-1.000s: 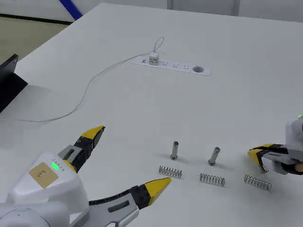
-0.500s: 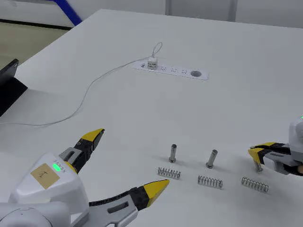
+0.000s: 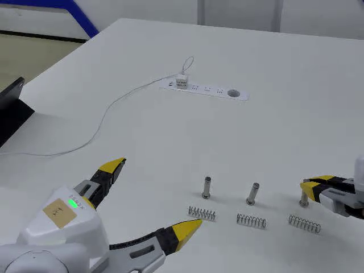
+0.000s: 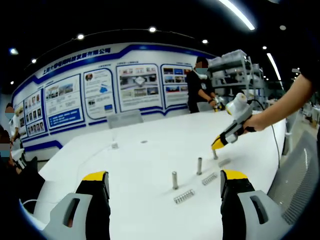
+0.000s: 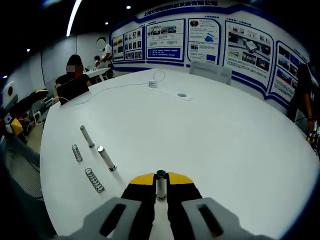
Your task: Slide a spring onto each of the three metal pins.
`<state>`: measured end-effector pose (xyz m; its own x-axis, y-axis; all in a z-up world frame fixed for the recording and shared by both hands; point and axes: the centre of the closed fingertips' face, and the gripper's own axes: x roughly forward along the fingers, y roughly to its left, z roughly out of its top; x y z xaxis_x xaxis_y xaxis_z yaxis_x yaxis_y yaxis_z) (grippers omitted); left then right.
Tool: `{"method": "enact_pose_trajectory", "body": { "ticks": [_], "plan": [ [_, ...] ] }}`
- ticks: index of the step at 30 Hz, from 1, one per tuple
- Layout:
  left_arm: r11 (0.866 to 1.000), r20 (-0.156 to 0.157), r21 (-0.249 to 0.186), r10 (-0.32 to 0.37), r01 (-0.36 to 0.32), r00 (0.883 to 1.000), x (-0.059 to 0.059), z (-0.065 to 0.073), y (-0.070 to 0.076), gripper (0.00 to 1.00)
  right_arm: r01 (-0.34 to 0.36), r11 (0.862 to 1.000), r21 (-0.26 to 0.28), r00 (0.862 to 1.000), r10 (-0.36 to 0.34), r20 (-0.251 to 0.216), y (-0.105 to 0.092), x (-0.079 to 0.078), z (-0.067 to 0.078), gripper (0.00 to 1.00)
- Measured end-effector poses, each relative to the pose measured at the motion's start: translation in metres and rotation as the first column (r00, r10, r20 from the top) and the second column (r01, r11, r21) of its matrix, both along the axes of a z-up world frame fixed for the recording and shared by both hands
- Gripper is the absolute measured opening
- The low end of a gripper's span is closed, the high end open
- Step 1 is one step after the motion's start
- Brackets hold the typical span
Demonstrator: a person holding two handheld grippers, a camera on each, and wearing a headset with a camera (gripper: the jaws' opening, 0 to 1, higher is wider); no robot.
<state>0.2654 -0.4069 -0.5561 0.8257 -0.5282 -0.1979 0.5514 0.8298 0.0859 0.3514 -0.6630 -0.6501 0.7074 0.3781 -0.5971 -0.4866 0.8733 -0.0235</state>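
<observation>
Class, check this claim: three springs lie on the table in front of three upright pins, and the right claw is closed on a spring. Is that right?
Not quite. The right claw is closed on the rightmost pin, not on a spring; the right gripper view shows it. All three springs do lie loose on the table.

Left gripper [image 3: 152,196]: glossy white rounded housing, two long black jaws ending in yellow wedge tips. Grey slotted blocks sit at the jaw roots, seen in the left gripper view. Green LED [image 3: 73,203] lit on top of the housing. Beside it is a tan square sticker [image 3: 58,211] with a handwritten mark, unreadable. Right gripper [image 3: 309,185]: same build, with white body, black jaws, yellow tips and grey jaw blocks in its own view.
</observation>
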Motion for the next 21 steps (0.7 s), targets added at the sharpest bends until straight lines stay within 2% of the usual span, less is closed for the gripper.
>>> {"method": "enact_pose_trajectory", "body": {
  "ticks": [7, 12, 16, 21],
  "plan": [
    [1.0, -0.007, 0.012, -0.009, 0.01, 1.0, -0.001, -0.003, -0.002, 0.94, 0.007, 1.0, 0.028, 1.0, -0.008, 0.021, 0.0, -0.008, 0.002, 0.09],
    [1.0, -0.004, 0.012, -0.019, 0.019, 1.0, -0.001, -0.002, -0.004, 0.94, 0.009, 0.999, 0.031, 0.998, -0.011, 0.059, -0.001, -0.012, 0.001, 0.09],
    [1.0, -0.006, 0.02, -0.023, 0.023, 1.0, -0.002, -0.003, -0.005, 0.94, 0.011, 0.999, 0.048, 0.999, -0.013, 0.052, 0.002, -0.014, 0.001, 0.09],
    [0.999, -0.01, 0.029, -0.03, 0.031, 0.999, -0.003, -0.005, -0.006, 0.93, -0.006, 0.999, 0.044, 0.999, 0.003, 0.053, 0.004, -0.012, 0.0, 0.09]
  ]
}}
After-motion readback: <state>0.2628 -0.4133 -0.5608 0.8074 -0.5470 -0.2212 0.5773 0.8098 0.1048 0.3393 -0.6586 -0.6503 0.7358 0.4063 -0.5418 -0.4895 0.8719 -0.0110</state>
